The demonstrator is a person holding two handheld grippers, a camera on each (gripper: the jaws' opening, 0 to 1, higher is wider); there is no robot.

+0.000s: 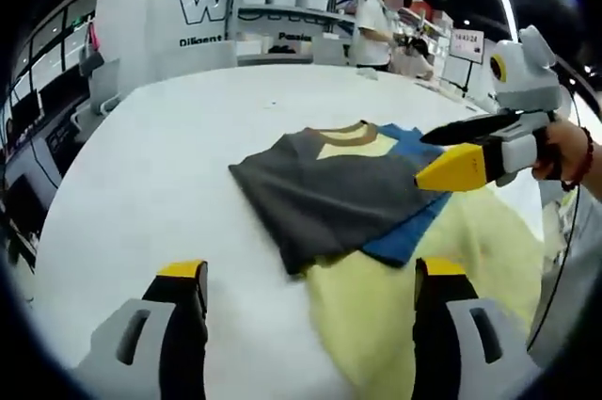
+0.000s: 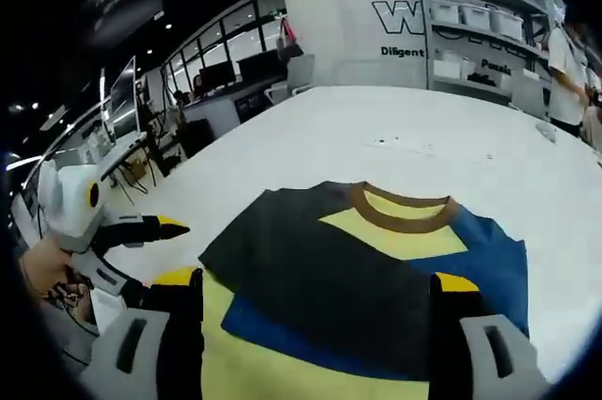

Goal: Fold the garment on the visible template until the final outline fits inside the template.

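Left claw (image 1: 310, 292) wide open, empty, just short of yellow, grey and blue folded cotton T-shirt (image 1: 348, 188) on white tabletop (image 1: 169, 155); right claw (image 2: 315, 301) open, empty, over shirt.

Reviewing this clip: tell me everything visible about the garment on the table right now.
The garment is a soft knit T-shirt lying flat on the white table: yellow body, brown ribbed collar, one dark grey sleeve and one blue. The grey sleeve is folded across the chest and the blue one tucked partly beneath it. The lower yellow body remains unfolded, spread toward the cameras. The right claw hovers at the blue edge; contact cannot be told.
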